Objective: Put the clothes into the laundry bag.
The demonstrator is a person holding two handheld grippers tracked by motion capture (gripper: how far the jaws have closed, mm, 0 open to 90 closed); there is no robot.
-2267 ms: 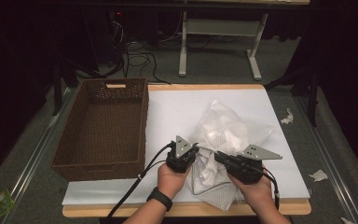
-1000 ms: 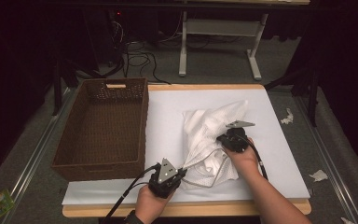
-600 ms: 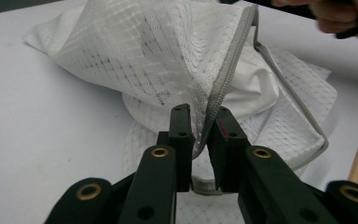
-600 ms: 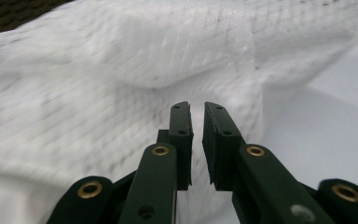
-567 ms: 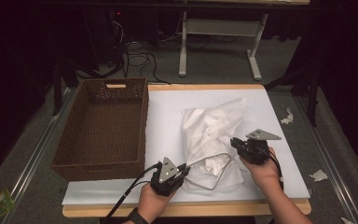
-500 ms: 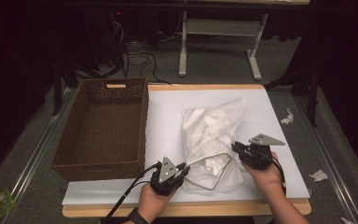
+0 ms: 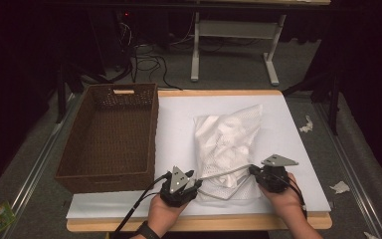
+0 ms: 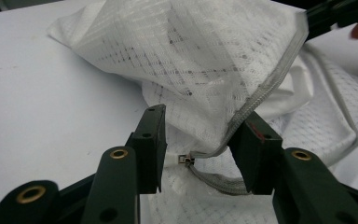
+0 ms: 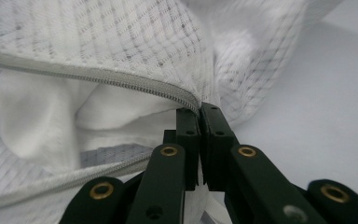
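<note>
While the right gripper stays pinched on the mesh bag's zipper edge, the left gripper, its jaws just opening, stands half-wide around the zipper pull. Centre the pull between them, then close without tugging.

A mesh bag lies on the table, right of centre in the high view, with a basket just beside it to the left, at the table's left edge. Something cloth-like, hard to make out, sits inside the bag. At the lower middle of the frame the left gripper sits at the bag's near-left corner; the right gripper sits at its near-right corner. The bag's zipper edge runs between them. Behind the table, at the top of the frame, stands a desk frame, with cables on the floor to its left.
</note>
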